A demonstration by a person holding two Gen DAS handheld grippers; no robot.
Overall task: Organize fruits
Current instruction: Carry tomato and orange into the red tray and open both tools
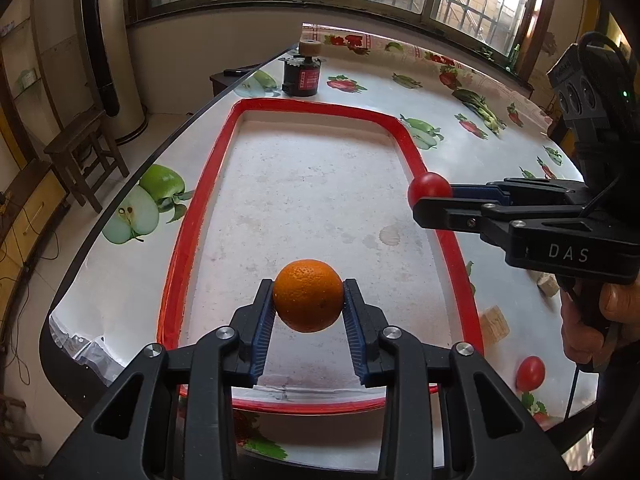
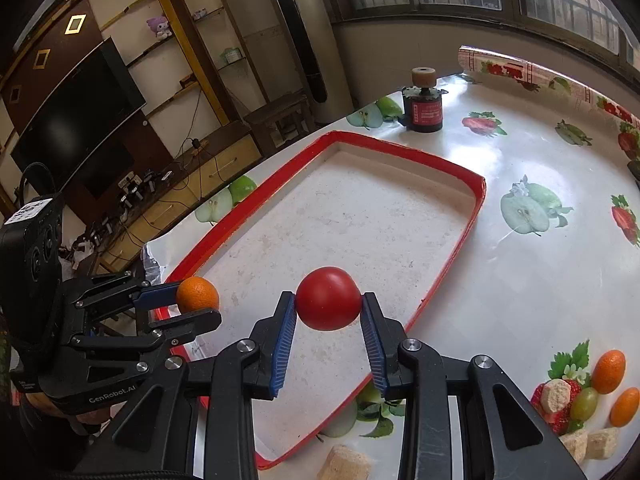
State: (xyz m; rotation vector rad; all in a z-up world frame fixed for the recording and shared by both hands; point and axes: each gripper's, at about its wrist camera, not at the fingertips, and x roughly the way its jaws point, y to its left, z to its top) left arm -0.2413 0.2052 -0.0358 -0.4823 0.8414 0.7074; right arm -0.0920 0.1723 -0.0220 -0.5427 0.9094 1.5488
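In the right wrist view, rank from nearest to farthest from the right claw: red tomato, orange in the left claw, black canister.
1. Red tomato: gripped in the right claw.
2. Orange: left, in the left claw.
3. Black canister: beyond the tray's far end.

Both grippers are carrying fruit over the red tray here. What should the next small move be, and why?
Probably lower both and release. The left gripper is shut on the orange and the right gripper on the tomato; both fruits hang above the bare floor of the red-rimmed tray, not touching it. More fruit still lies on the table.
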